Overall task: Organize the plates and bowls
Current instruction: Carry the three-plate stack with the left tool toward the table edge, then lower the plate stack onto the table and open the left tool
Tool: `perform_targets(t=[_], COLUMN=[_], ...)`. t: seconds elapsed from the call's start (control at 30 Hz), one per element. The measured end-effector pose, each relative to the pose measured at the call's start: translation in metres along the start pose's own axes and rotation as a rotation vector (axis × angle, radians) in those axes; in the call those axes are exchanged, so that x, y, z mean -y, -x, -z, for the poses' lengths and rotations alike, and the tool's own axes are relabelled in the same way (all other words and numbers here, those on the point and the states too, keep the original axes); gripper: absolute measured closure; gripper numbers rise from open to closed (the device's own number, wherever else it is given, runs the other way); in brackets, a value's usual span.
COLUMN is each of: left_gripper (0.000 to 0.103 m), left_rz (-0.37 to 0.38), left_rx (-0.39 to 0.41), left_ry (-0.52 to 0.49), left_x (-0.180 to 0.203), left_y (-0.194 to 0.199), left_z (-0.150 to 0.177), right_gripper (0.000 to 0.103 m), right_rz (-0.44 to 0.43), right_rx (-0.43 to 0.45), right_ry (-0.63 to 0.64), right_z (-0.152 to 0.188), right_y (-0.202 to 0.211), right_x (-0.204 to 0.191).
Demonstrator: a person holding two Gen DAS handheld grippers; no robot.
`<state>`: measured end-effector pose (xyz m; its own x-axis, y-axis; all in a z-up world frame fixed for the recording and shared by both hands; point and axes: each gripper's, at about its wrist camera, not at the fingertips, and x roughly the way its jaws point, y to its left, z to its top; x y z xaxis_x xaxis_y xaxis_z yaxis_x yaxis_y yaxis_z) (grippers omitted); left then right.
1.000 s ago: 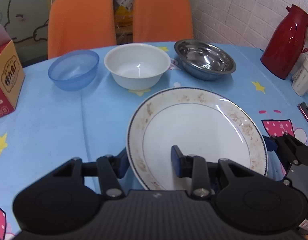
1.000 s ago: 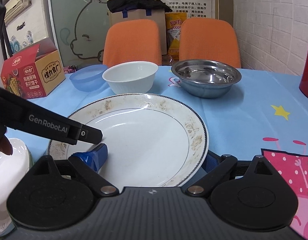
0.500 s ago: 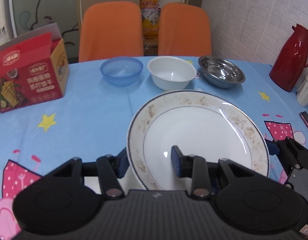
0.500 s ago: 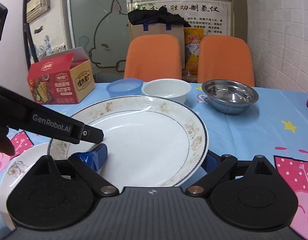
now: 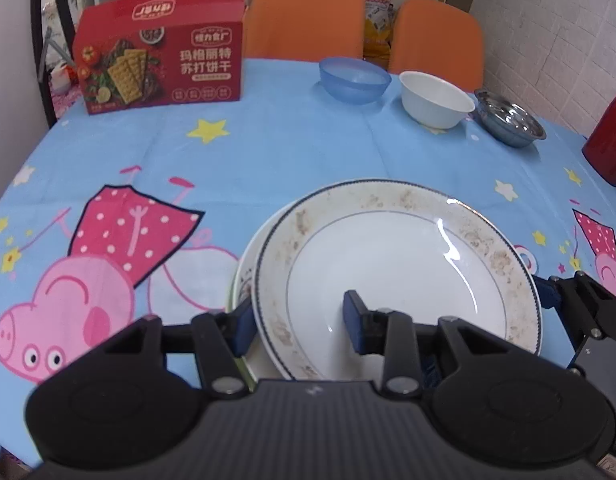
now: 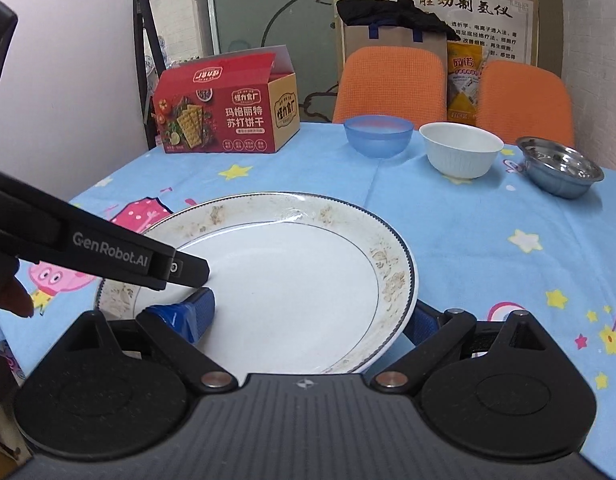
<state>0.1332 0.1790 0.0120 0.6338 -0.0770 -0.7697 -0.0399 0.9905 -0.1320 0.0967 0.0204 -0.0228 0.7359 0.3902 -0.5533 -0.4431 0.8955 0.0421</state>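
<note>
A large white plate (image 5: 396, 272) with a blue rim line and brown pattern is held from both sides. My left gripper (image 5: 295, 320) is shut on its left rim, one finger inside the dish, one under it. My right gripper (image 6: 308, 320) is shut on its right rim. The plate (image 6: 291, 280) hangs just above a second white plate (image 5: 243, 276) whose edge peeks out on the left. A blue bowl (image 5: 354, 79), a white bowl (image 5: 436, 98) and a steel bowl (image 5: 510, 122) stand in a row at the far side.
A red cracker box (image 5: 161, 54) stands at the far left of the blue cartoon tablecloth (image 5: 267, 152). A red thermos (image 5: 610, 136) is at the right edge. Two orange chairs (image 5: 303, 16) stand behind the table.
Both grippers carried the plate back and to the left, away from the bowls. It now sits over a second plate that has come into view beneath it.
</note>
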Motion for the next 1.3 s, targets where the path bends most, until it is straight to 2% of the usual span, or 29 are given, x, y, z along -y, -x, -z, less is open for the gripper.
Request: perform_targets(t=[0.17,0.27,0.3,0.33,0.4,0.5,0.6,0.73,0.83,1.3], left_gripper=[0.065,0.061,0.048,0.039,0.038,0.037,0.034,0.033,0.033,0.031], left_rz=[0.018,0.047,0.056,0.064,0.056,-0.003,-0.002,-0.008,0.015,0.110], left_rx=[0.017,0.019,0.021,0.026,0.039,0.098,0.126,0.161,0.152,0.071], left_ry=[0.002,0.014,0.017,0.022,0.025,-0.013,-0.023,-0.025,-0.038,-0.180], left_x=[-0.002,-0.010,-0.012,-0.015,-0.017,-0.014,-0.015,-0.010,0.001,0.086], left_y=[0.003,0.009,0.013,0.016,0.022,0.036,0.047,0.052,0.046,-0.003], left_z=[0.005,0.007,0.007,0.006,0.005,0.004,0.001,-0.007,-0.015,-0.040], right_gripper=[0.018,0.021,0.021,0.021,0.021,0.021,0.020,0.019,0.019,0.019], right_rz=[-0.008,-0.046,-0.031,-0.020,-0.030,-0.039,-0.025,-0.033,-0.024,0.178], right_rx=[-0.025,-0.034,-0.026,-0.016,-0.001,0.017,0.033,0.045,0.042,0.005], right_ry=[0.017,0.007,0.010,0.021,0.021,-0.005,0.002,-0.061,-0.118,-0.300], right_z=[0.002,0.003,0.003,0.002,0.000,-0.002,-0.004,-0.006,-0.007,0.011], right_y=[-0.001,-0.002,0.000,0.002,0.006,0.011,0.014,0.020,0.022,0.036], right_x=[-0.002,0.007,0.008,0.009,0.011,0.013,0.015,0.032,0.051,0.162])
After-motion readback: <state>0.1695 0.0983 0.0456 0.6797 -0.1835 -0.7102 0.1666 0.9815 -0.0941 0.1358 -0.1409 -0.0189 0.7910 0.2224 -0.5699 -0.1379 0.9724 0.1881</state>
